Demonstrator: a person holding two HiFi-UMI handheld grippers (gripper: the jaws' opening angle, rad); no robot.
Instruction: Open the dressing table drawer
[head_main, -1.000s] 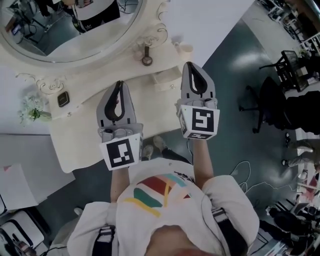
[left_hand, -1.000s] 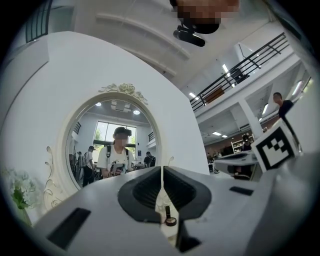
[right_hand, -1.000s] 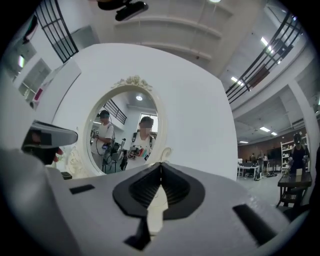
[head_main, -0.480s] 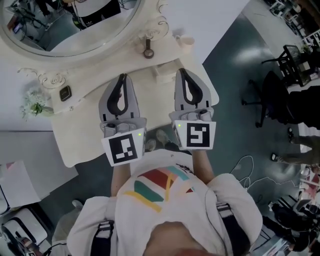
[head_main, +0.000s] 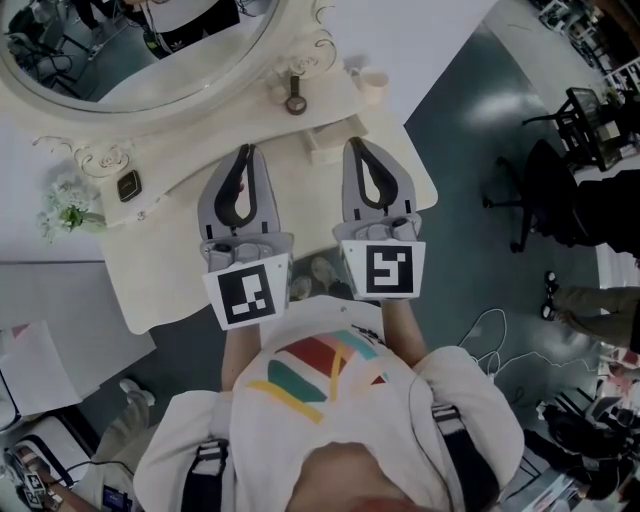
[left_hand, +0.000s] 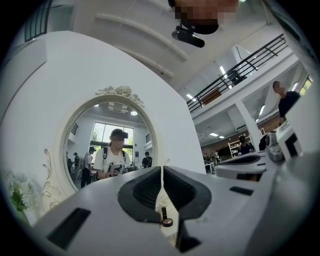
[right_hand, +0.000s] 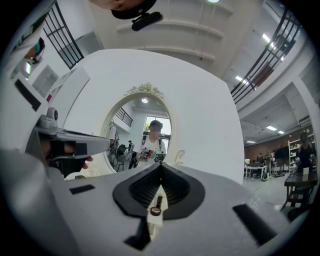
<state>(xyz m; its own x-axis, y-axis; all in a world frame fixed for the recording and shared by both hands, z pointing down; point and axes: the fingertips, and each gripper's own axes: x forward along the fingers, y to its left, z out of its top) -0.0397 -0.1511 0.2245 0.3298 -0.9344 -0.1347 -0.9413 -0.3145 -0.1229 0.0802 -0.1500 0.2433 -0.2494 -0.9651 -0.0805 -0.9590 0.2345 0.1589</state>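
Observation:
The cream dressing table (head_main: 170, 270) with its oval mirror (head_main: 150, 60) lies below me in the head view. A small cream drawer box (head_main: 322, 146) stands on the tabletop below the mirror frame. My right gripper (head_main: 351, 143) is shut and empty, level over the tabletop, its tips just right of that box. My left gripper (head_main: 247, 150) is also shut and empty, level beside it to the left. In the left gripper view the left gripper (left_hand: 161, 170) faces the mirror (left_hand: 112, 145). The right gripper (right_hand: 161, 167) points at the mirror (right_hand: 140, 135) too.
A dark ring-ended object (head_main: 295, 100) and a cup (head_main: 372, 85) sit near the mirror base. A small dark watch-like thing (head_main: 127, 186) and white flowers (head_main: 65, 215) lie at the table's left. Black chairs (head_main: 555, 190) stand on the floor to the right.
My right gripper has drawn back toward the person and a little left, from past the drawer box to beside it. The left gripper has hardly moved.

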